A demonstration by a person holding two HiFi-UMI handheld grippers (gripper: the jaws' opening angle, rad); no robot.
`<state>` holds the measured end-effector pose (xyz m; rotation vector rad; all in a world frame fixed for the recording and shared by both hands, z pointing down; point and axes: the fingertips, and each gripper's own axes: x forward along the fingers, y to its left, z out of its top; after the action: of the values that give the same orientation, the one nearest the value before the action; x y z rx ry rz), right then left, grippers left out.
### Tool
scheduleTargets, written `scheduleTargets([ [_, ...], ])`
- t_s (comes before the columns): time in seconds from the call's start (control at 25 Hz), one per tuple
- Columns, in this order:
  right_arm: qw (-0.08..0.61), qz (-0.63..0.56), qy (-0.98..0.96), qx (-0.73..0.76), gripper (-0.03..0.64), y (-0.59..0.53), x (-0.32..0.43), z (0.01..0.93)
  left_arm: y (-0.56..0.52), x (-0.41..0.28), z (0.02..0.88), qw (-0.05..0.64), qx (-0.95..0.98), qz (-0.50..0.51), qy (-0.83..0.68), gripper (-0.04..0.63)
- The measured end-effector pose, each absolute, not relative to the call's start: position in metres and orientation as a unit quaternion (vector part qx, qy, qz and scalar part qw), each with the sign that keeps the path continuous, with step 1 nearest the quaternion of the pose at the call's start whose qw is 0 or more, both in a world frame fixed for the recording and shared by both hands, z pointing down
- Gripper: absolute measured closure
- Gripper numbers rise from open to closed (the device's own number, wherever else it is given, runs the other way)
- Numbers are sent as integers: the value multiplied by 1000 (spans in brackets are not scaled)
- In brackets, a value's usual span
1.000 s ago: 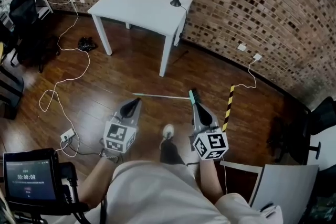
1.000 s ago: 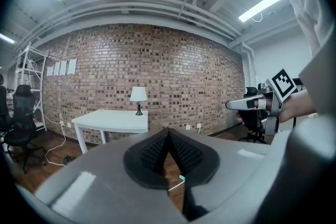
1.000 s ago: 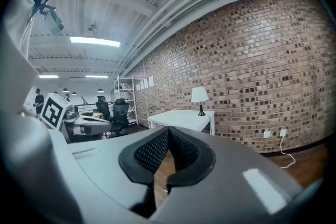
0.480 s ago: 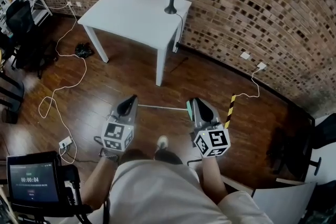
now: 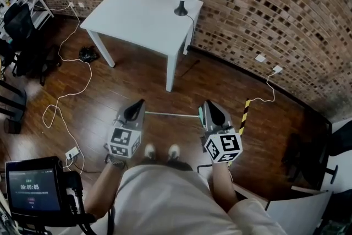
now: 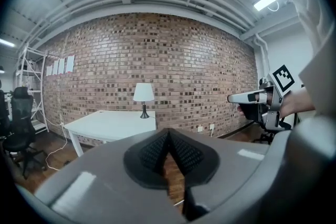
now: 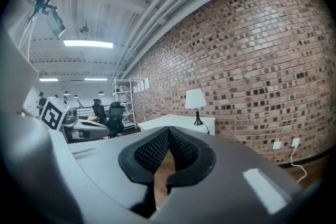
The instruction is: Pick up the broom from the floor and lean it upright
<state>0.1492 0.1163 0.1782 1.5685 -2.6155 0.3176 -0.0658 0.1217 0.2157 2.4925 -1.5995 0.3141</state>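
Head view: left gripper (image 5: 138, 103) and right gripper (image 5: 208, 105) both have tongs pressed together, nothing pinched. Beyond them the broom (image 5: 170, 114) lies flat on the floor (green head near the right tip). Task not started imo: pickup, lift, and leaning it, e.g. against the brick wall (image 5: 258, 3), are all left.

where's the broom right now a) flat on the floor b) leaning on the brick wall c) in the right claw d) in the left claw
a: the broom lies flat on the wood floor beyond the left claw and right claw, both shut and empty.
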Motion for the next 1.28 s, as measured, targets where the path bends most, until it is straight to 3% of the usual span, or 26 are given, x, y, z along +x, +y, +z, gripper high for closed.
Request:
scheduleTargets([
  [0.64,50,124,-866,481,603,91,133,192,96,-78,227,97,829,108,-540,594],
  [1.28,136,129,-925,329,589,20,65,268,72,-114,280,127,774,152,-602,595],
])
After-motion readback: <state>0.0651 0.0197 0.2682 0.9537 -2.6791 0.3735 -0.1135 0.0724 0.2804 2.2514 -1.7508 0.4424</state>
